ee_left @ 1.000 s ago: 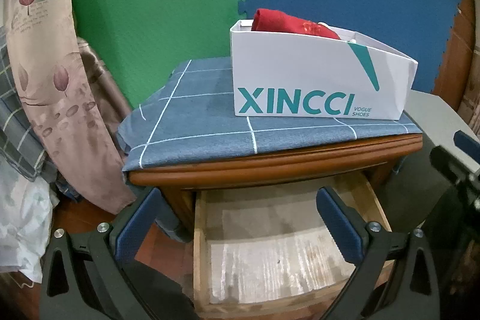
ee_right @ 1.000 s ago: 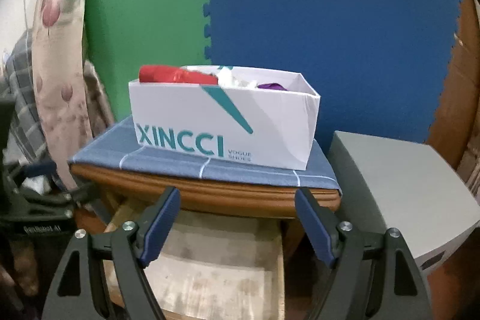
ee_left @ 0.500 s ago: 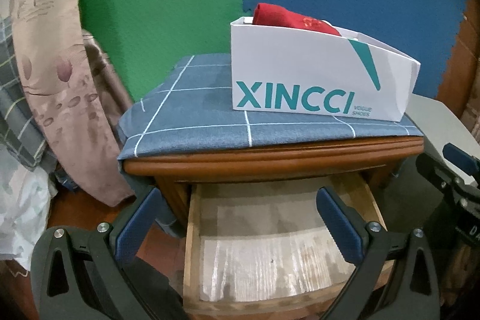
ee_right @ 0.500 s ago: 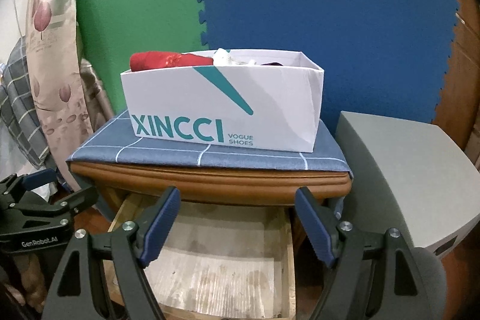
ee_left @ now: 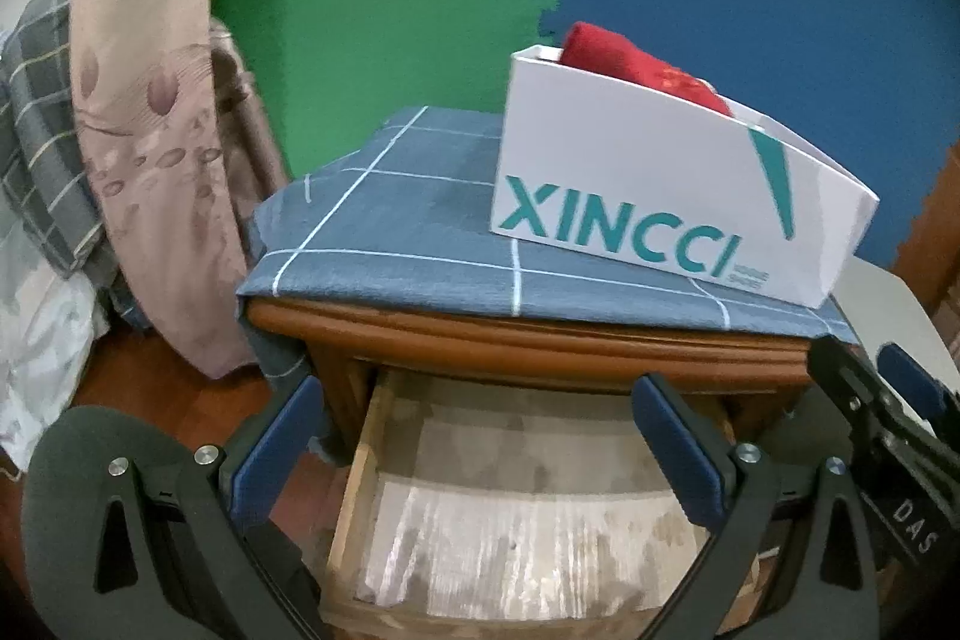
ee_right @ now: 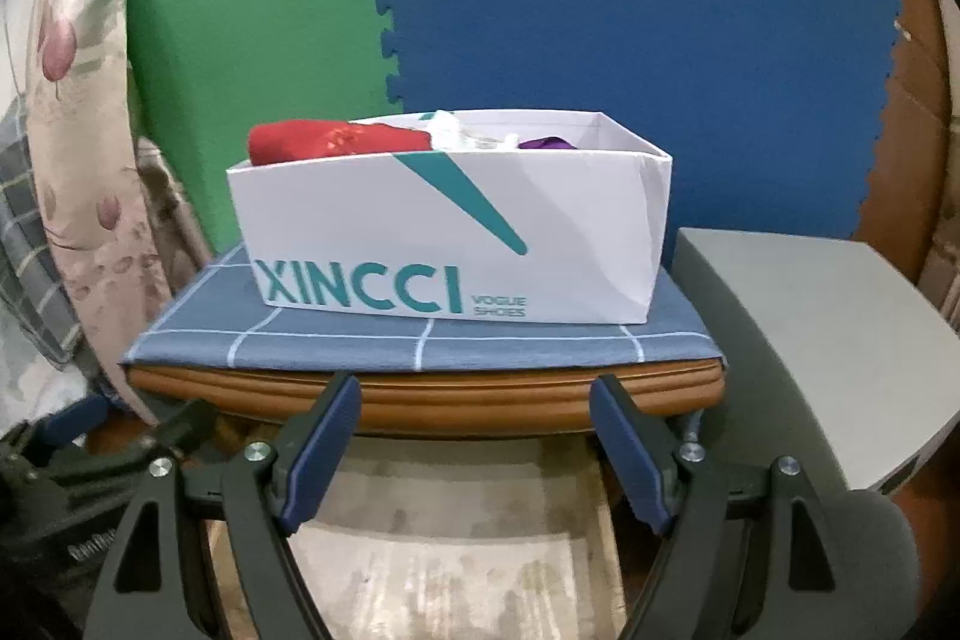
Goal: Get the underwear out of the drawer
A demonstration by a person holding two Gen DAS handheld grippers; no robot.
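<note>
wooden drawer (ee_left: 510, 508) hangs pulled out under the nightstand, its lined floor bare — red underwear (ee_right: 336, 142) sits folded in the white xincci shoe box (ee_right: 456, 232) on top. left gripper (ee_left: 480, 436) and right gripper (ee_right: 474, 436) — both spread wide, grasping nothing.

- My right hand-held gripper (ee_right: 474, 415), blue-padded jaws wide apart and empty, hangs over the open wooden drawer (ee_right: 456, 550).
- White cardboard XINCCI shoebox (ee_right: 450, 232) sits on the blue checked cloth (ee_right: 336, 340), holding red folded fabric (ee_right: 336, 142).

Green (ee_left: 372, 10) and blue wall mats (ee_right: 630, 10), perhaps foam.
</note>
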